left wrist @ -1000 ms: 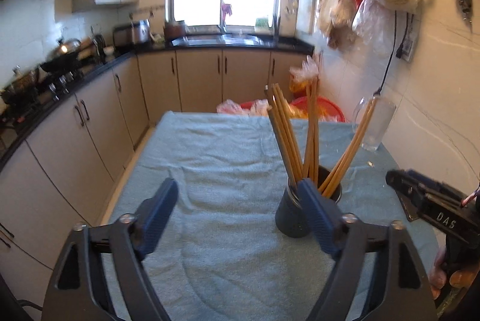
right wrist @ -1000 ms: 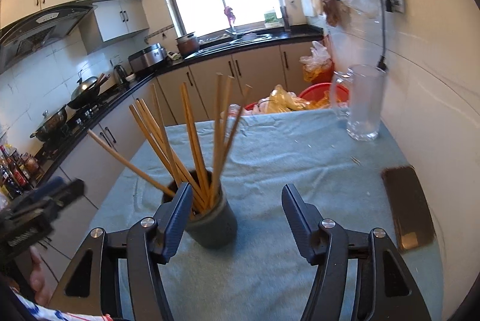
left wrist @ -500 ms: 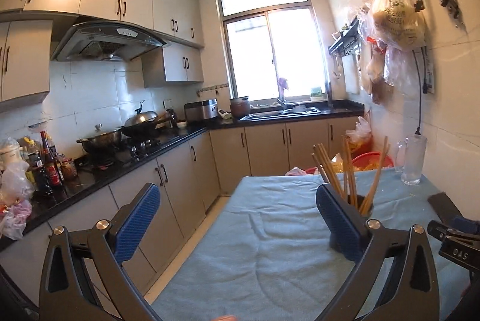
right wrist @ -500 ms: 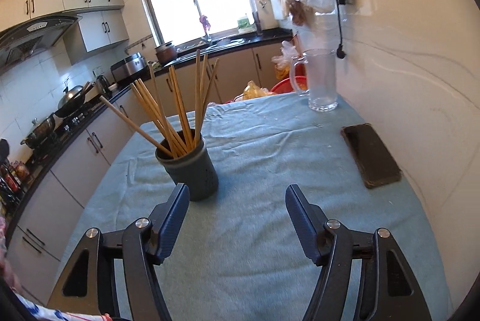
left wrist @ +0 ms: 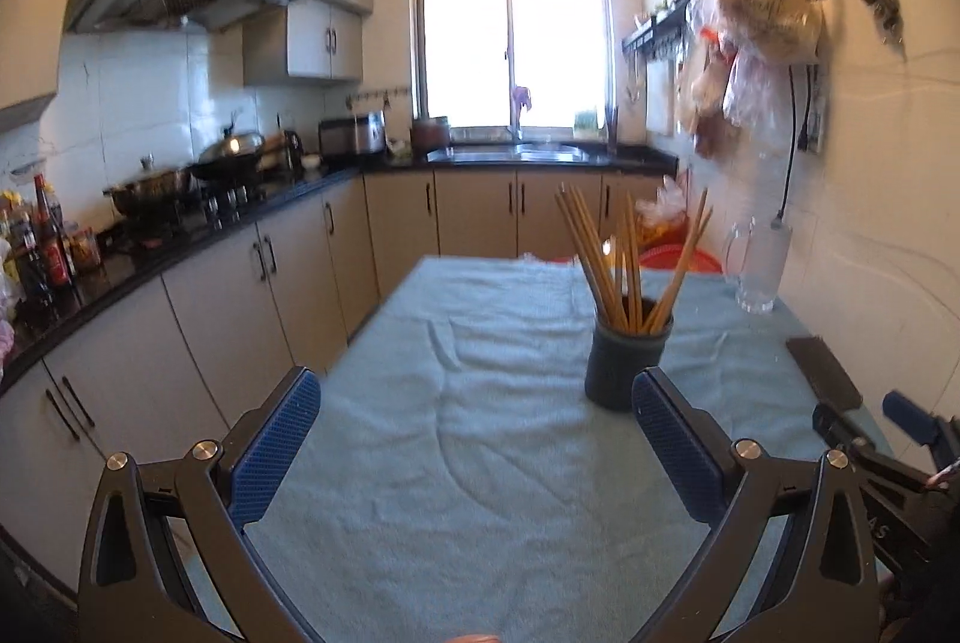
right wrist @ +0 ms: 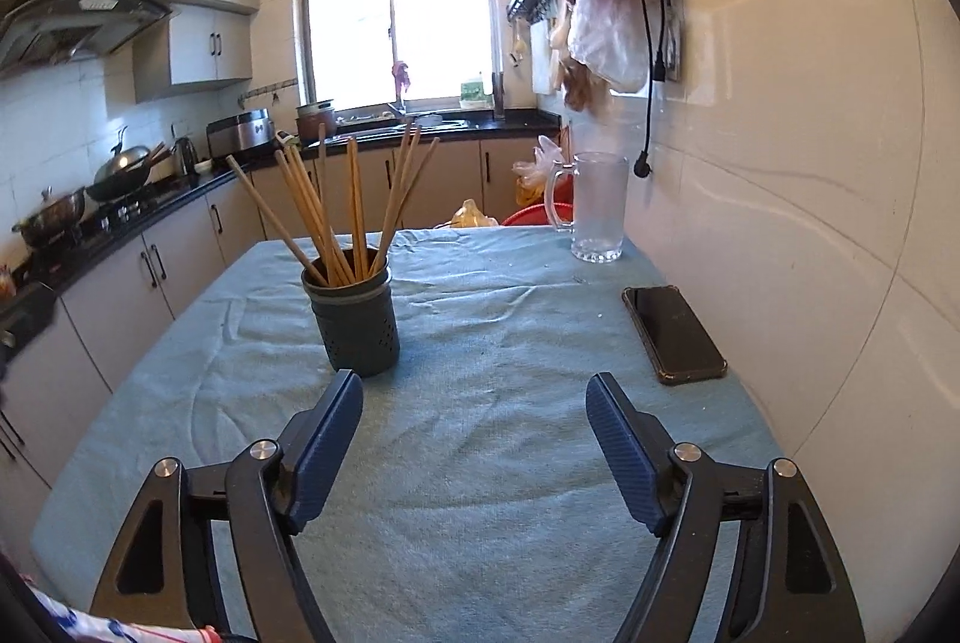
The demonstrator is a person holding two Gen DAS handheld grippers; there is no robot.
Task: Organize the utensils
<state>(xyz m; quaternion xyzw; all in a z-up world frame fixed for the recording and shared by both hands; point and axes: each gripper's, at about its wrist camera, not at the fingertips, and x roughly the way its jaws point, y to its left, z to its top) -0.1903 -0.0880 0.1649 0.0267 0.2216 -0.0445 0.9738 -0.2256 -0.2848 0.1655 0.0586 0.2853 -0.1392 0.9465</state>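
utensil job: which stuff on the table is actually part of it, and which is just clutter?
Part of the job:
- chopsticks, standing bunched in the holder
- dark holder cup on the blue cloth

Just lying about:
- glass mug at the far end by the wall
- black phone lying flat near the wall
- red basin beyond the table's end

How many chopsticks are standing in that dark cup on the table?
About 9, all upright in the dark cup on the blue cloth; the chopsticks fan outward and overlap near the rim, so one or two may be hidden.
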